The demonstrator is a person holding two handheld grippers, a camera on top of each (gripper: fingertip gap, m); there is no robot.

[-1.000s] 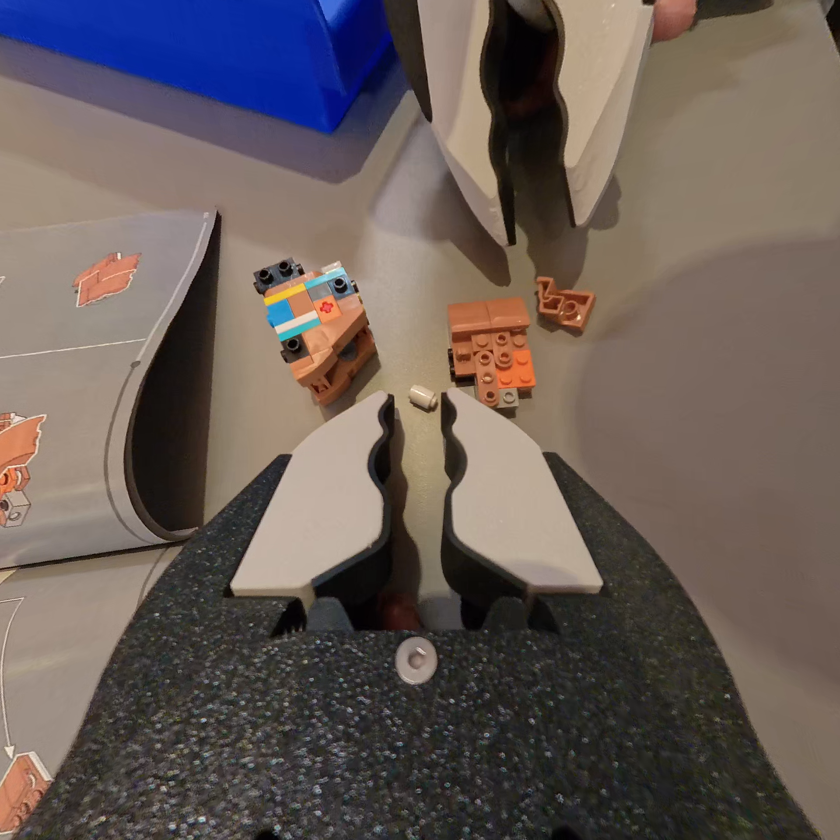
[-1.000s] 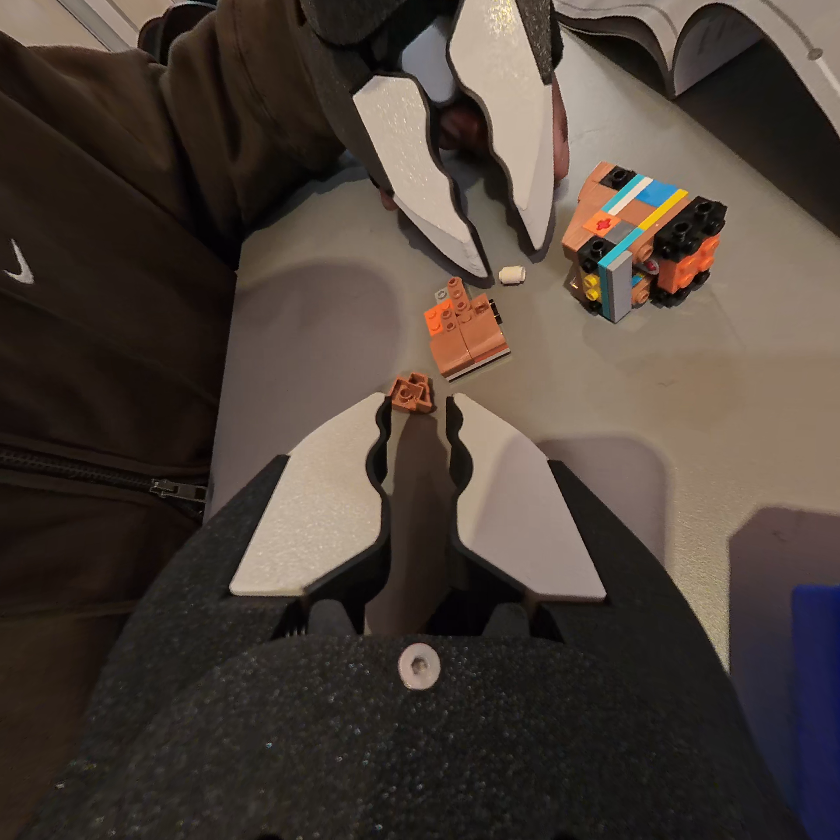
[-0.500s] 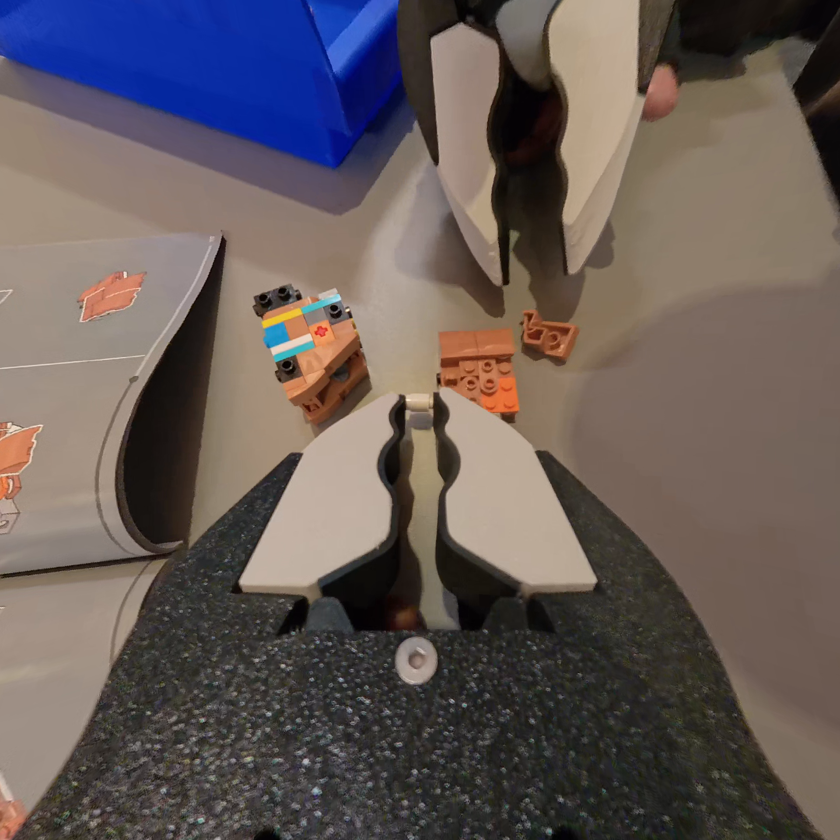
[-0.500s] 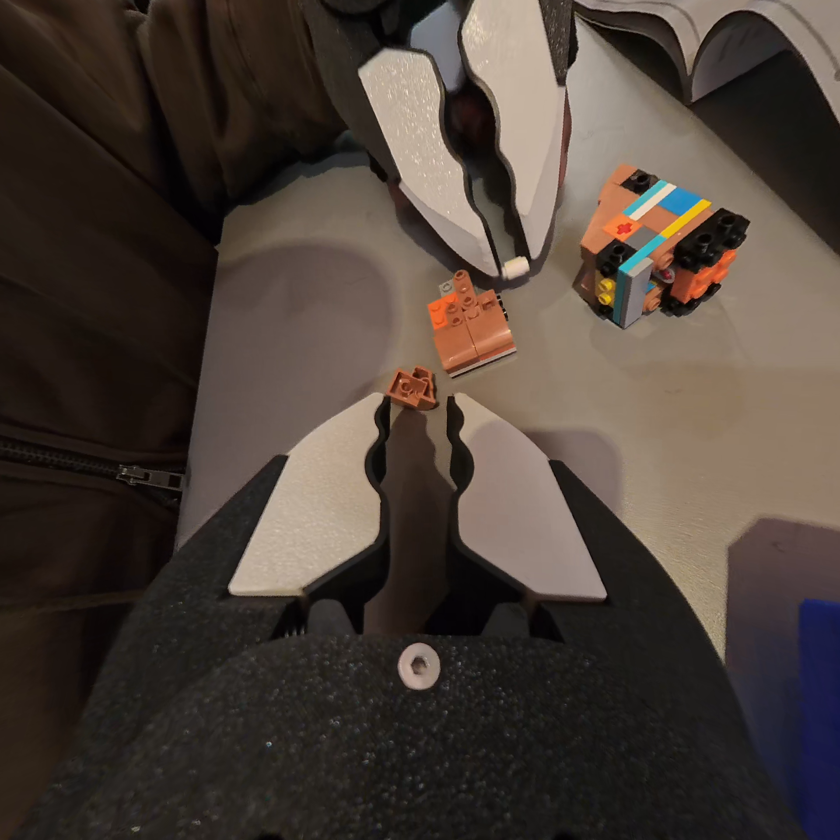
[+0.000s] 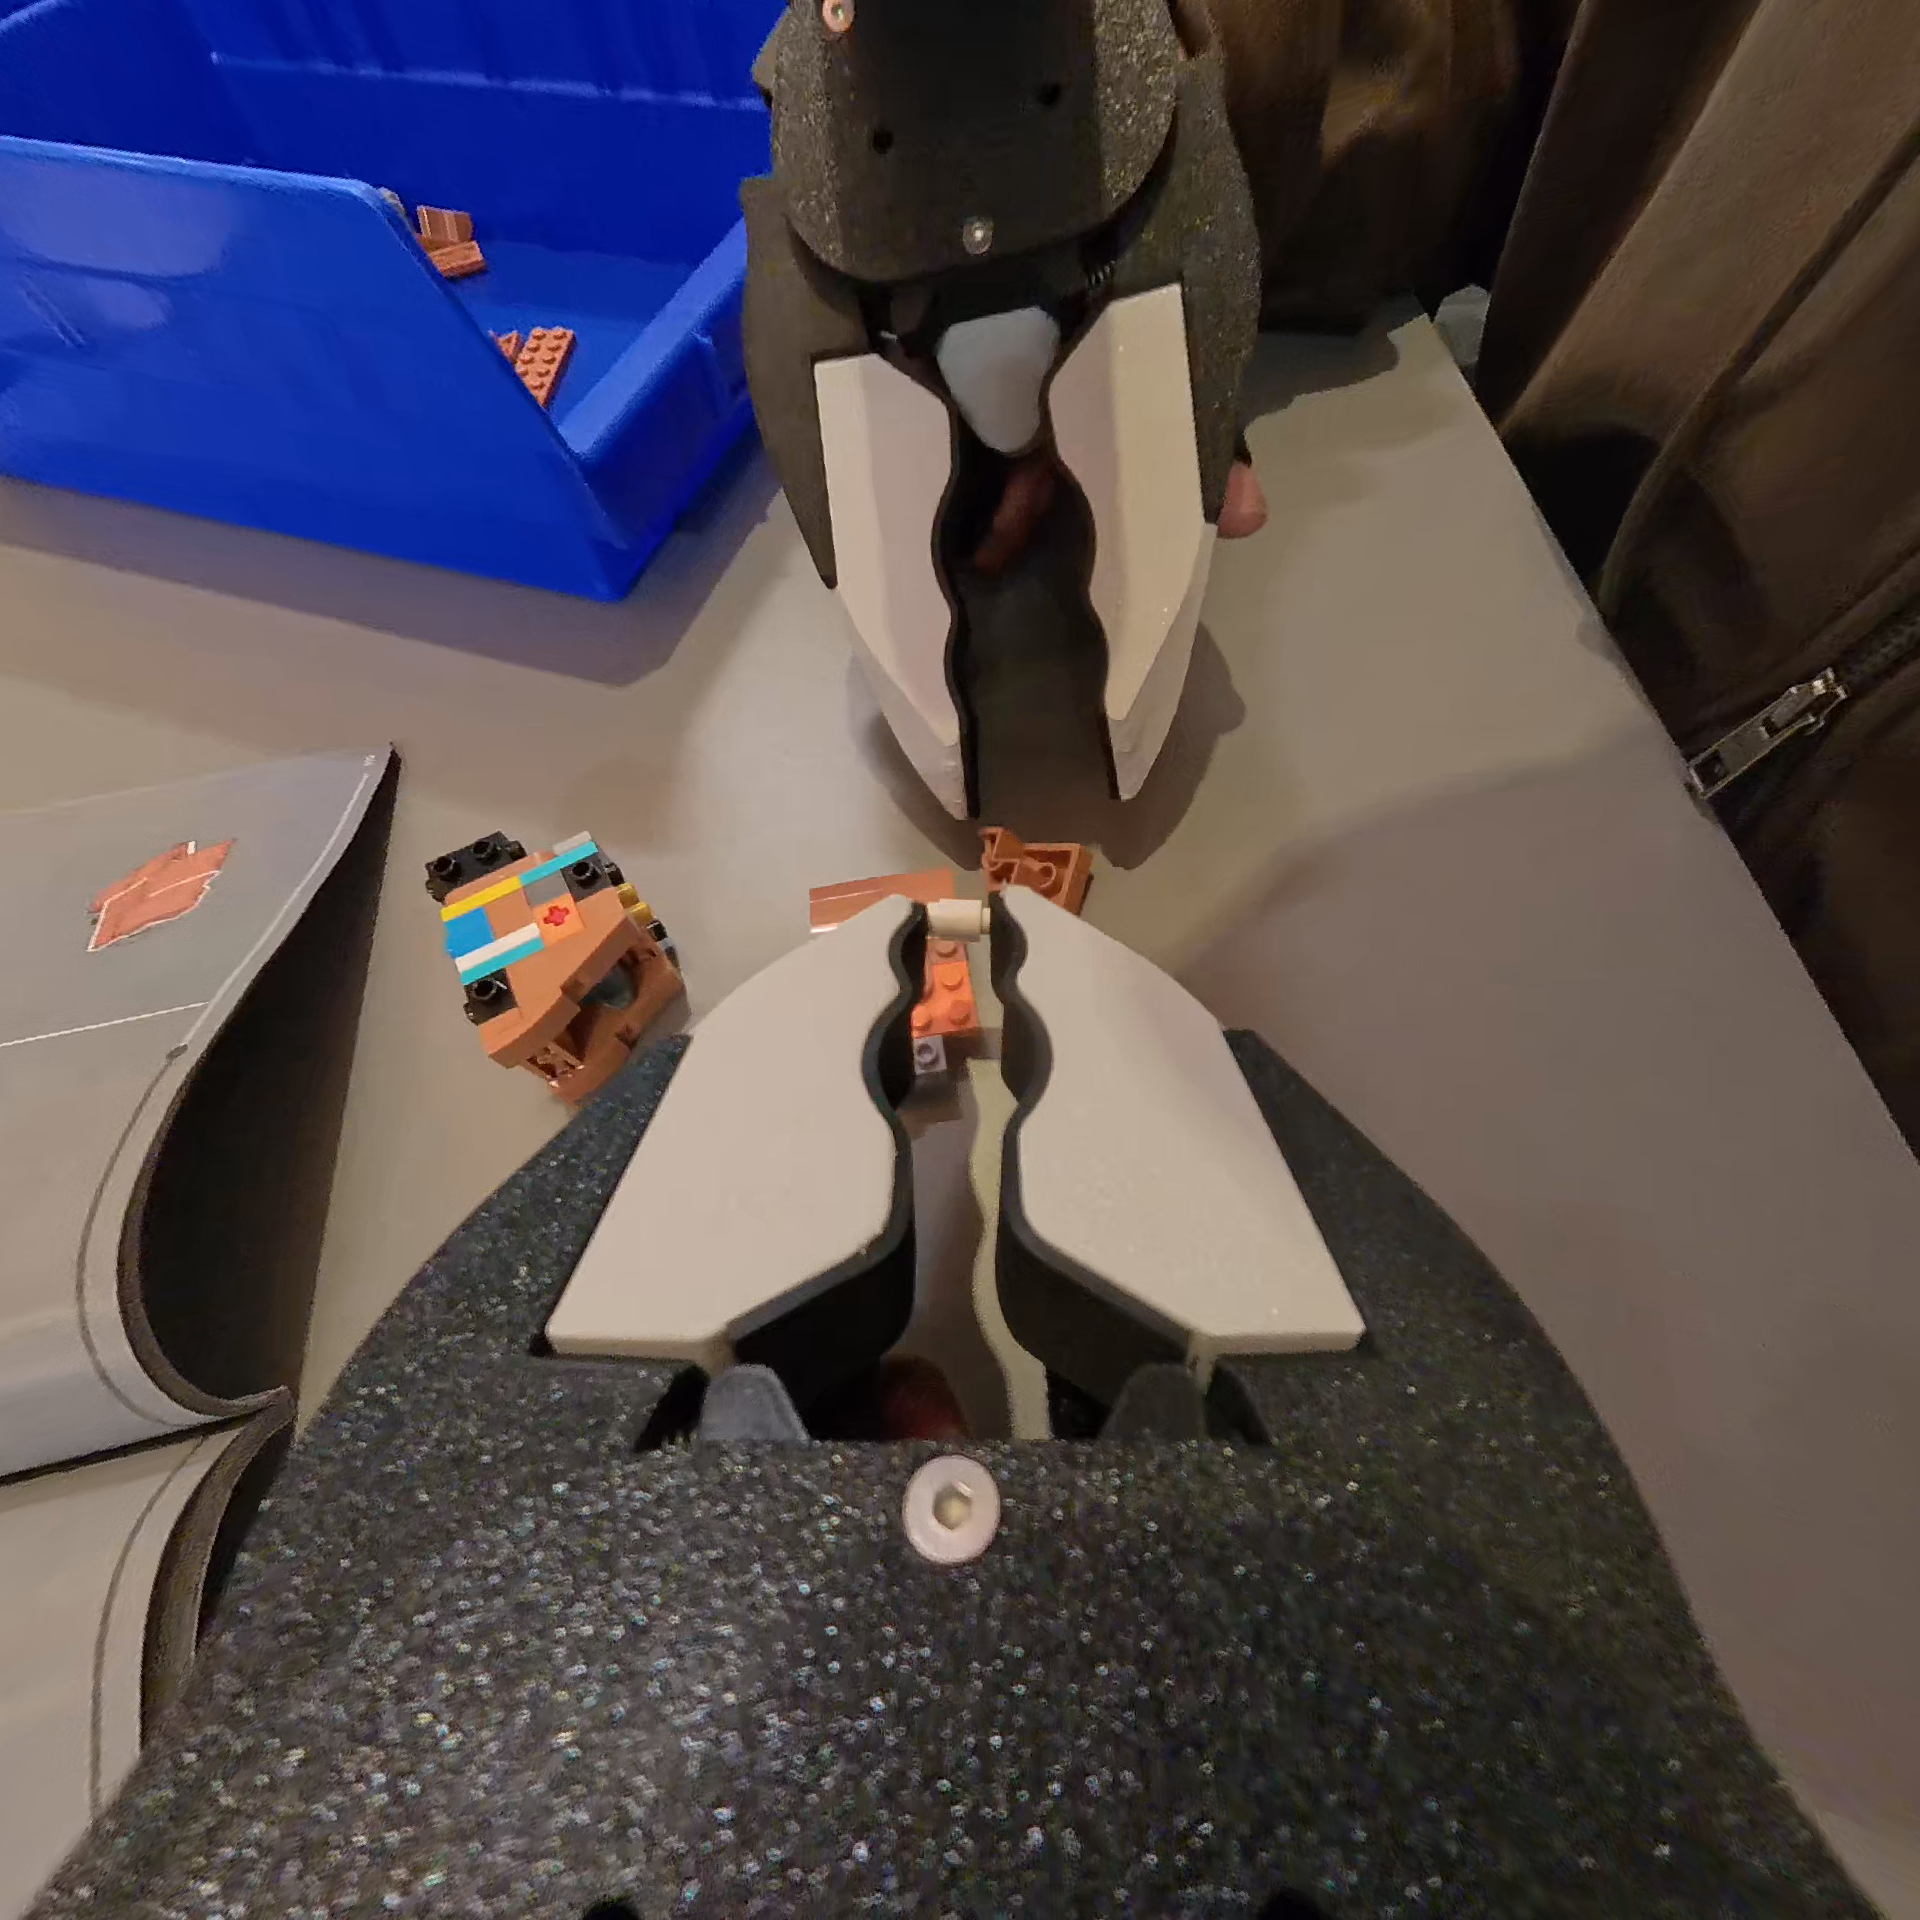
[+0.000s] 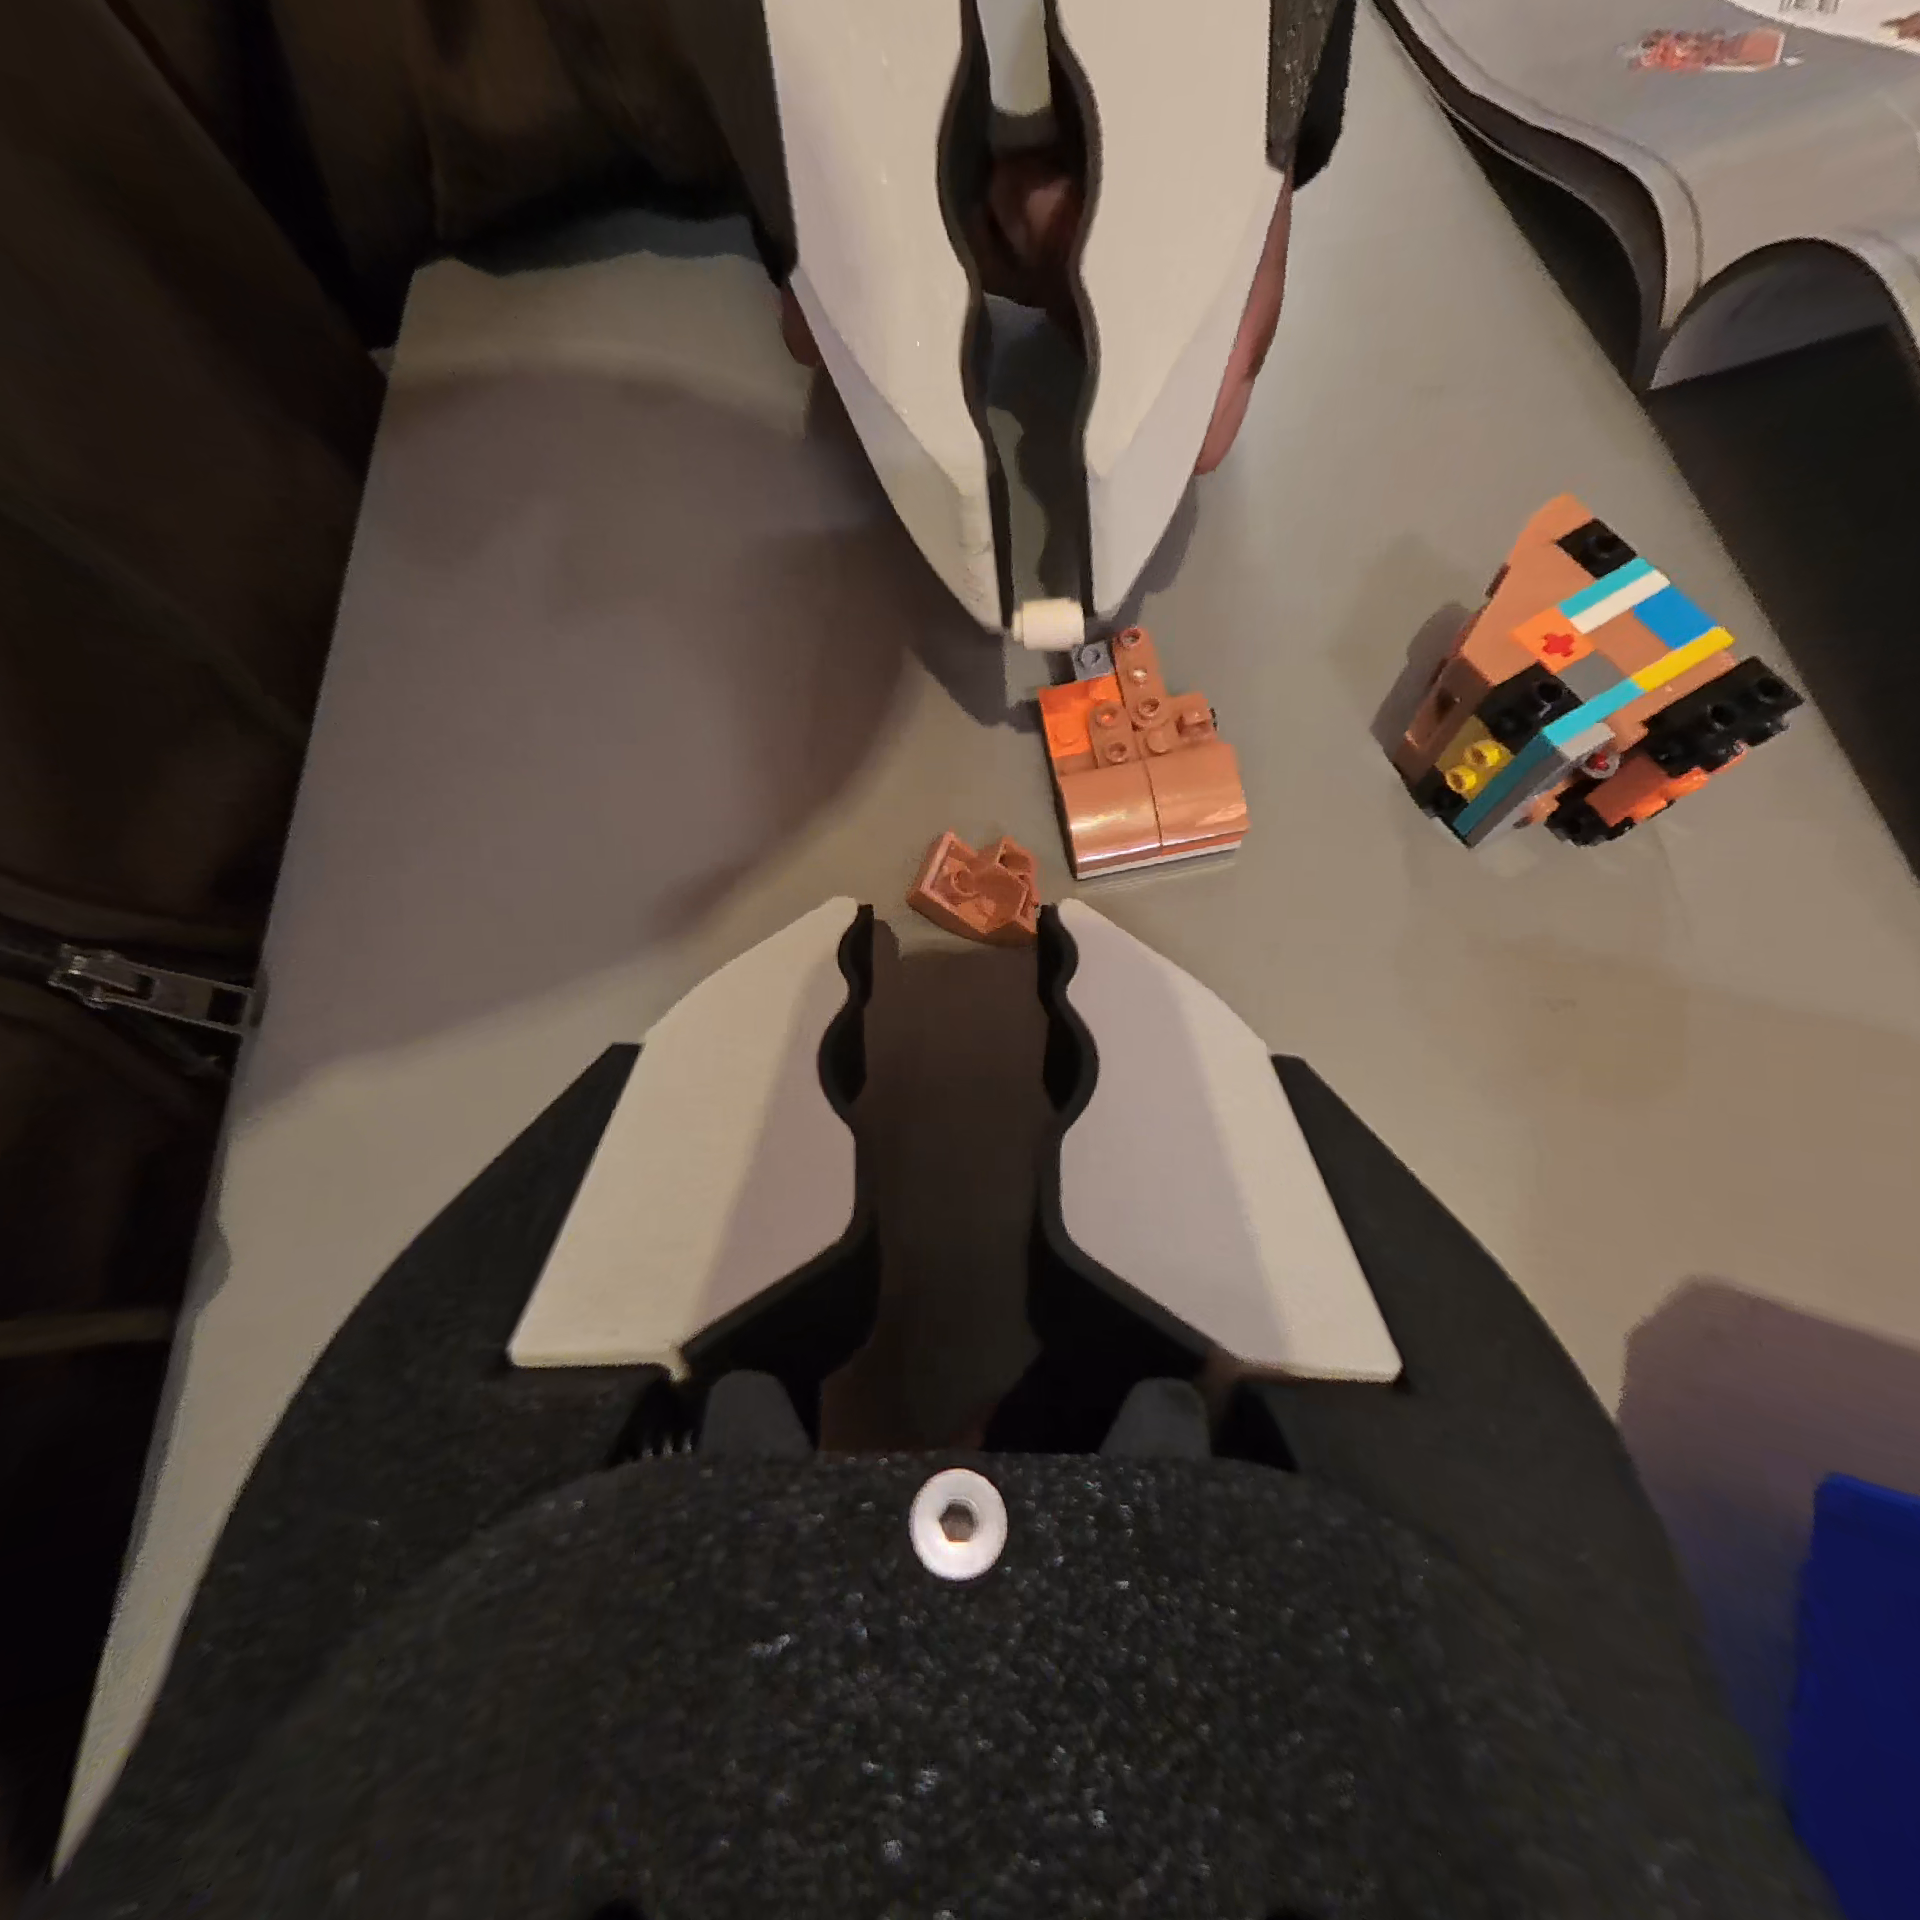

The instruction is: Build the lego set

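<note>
The build is sitting partway done, as far as I can judge: a chunky multicoloured block (image 5: 551, 956) of brown, black, blue and yellow bricks is lying on its side on the grey table (image 5: 1455, 1039), and just beside it a smaller brown-and-orange piece (image 6: 1138, 764) with bare studs is waiting for more parts. The left claw (image 5: 958, 921) is pinching a tiny white round peg (image 6: 1047, 624) at its very tips and is hanging just above the grey stud end of that smaller piece, so I take it the peg is about to be pressed on. The right claw (image 6: 948, 914) is standing spread and empty, its tips just beside a loose brown bracket (image 6: 977, 888) that is not yet attached. More brown plates are lying in the blue bin (image 5: 312, 343), so a good deal seems left. The open instruction booklet (image 5: 125, 1039) is showing brown build drawings; I am making out no readable writing or brand there, nor on the bricks.
</note>
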